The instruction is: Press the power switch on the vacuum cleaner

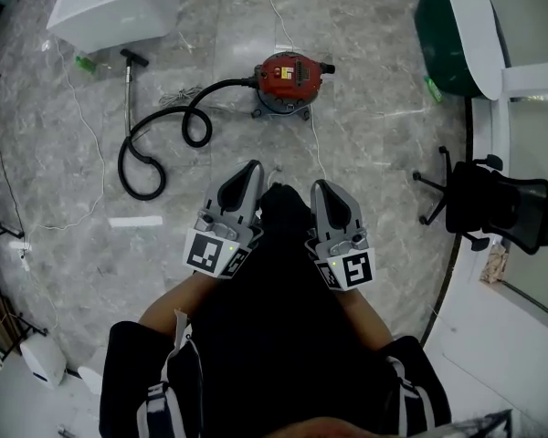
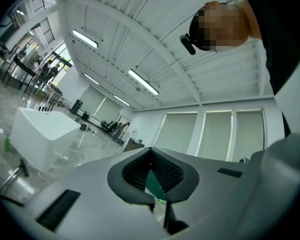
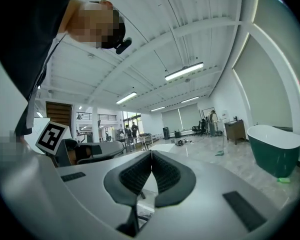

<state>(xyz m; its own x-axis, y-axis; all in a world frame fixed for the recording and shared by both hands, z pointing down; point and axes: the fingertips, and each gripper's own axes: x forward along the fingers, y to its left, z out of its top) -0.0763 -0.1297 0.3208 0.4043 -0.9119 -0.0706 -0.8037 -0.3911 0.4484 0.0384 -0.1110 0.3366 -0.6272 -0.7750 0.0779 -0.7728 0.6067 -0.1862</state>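
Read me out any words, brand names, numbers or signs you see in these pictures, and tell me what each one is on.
No text here can be read.
Yellow label on the red vacuum cleaner: too small to read.
Square markers on the left gripper and right gripper: black-and-white patterns only, no words or numbers.

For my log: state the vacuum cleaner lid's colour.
Red round vacuum cleaner lid; head view shows it best.

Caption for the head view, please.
Left gripper and right gripper shut, held low; red vacuum cleaner stands untouched ahead.
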